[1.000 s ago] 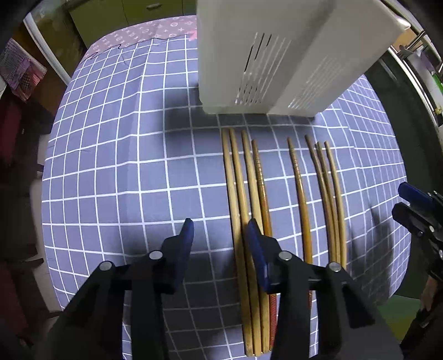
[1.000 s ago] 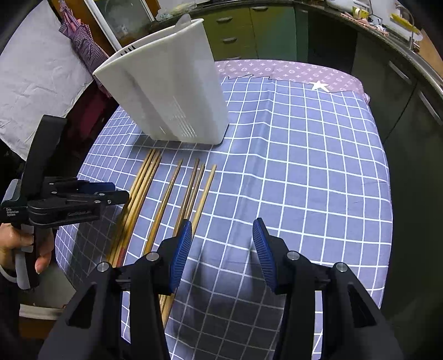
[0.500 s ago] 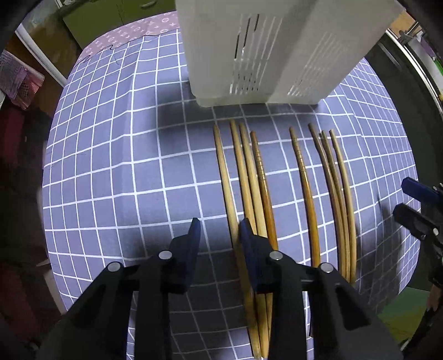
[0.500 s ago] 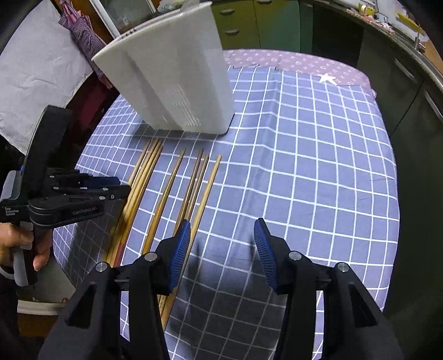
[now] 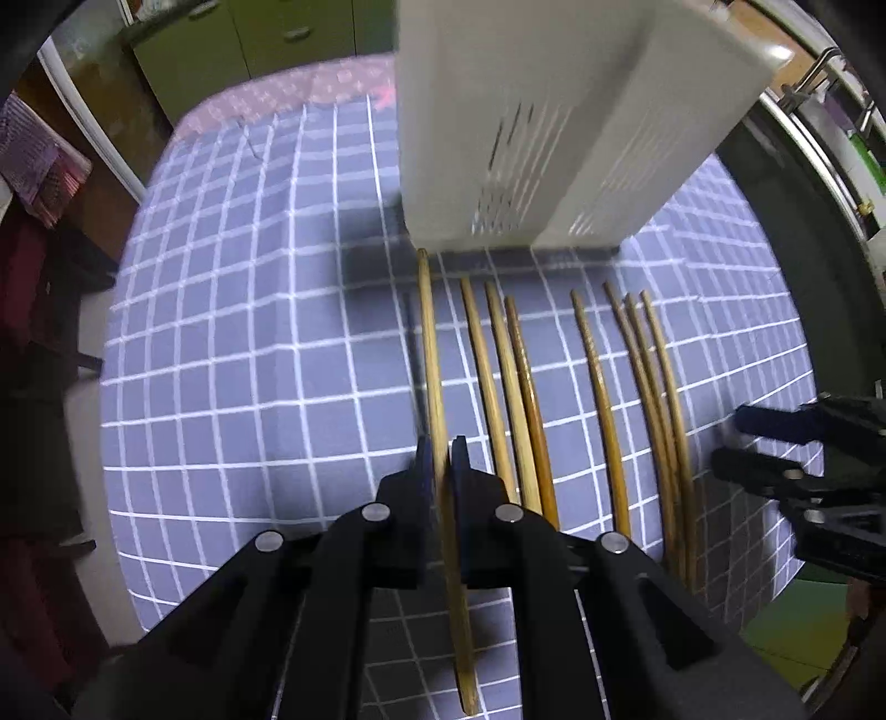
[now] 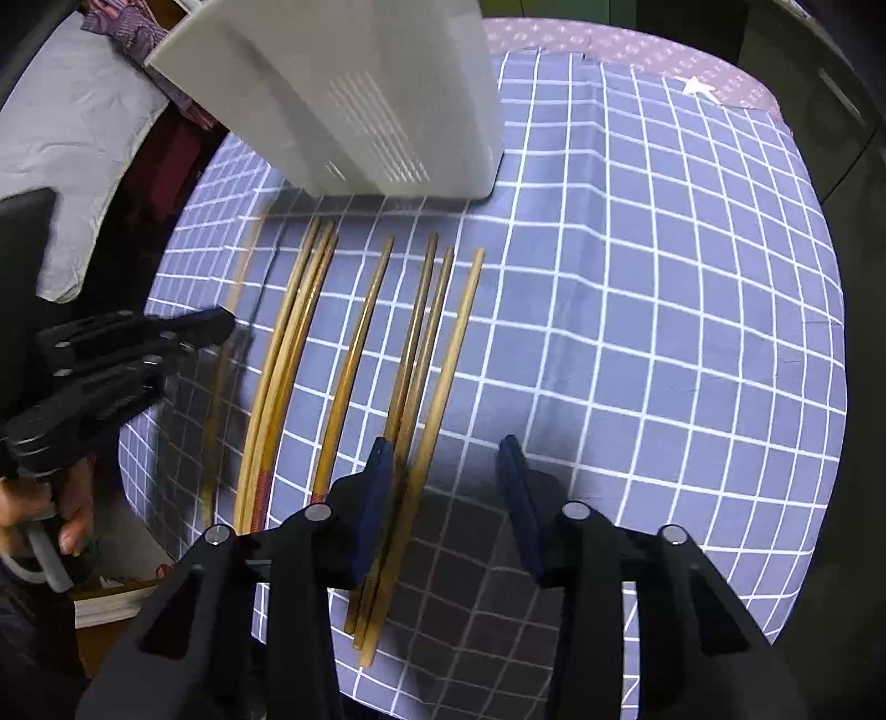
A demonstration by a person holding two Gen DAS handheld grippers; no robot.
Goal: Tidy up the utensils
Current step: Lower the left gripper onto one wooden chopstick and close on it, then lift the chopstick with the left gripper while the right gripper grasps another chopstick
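Observation:
Several wooden chopsticks [image 5: 515, 365] lie side by side on a blue checked cloth in front of a white slotted utensil holder [image 5: 554, 122]. My left gripper [image 5: 441, 459] is shut on the leftmost chopstick [image 5: 432, 343], which points at the holder's base. In the right wrist view the row of chopsticks [image 6: 354, 343] lies below the holder [image 6: 360, 94]. My right gripper [image 6: 446, 471] is open, low over the near ends of the rightmost chopsticks [image 6: 443, 376]. The left gripper shows there at the left [image 6: 216, 327].
The table [image 6: 664, 277] ends close behind the chopsticks' near ends. Green cabinets [image 5: 266, 39] stand beyond the far edge. A white cloth [image 6: 72, 138] hangs at the left. The right gripper shows at the right edge of the left wrist view [image 5: 742, 443].
My left gripper has closed on the leftmost chopstick and moved it away from the others. My right gripper has moved forward and down toward the rightmost chopsticks, still open.

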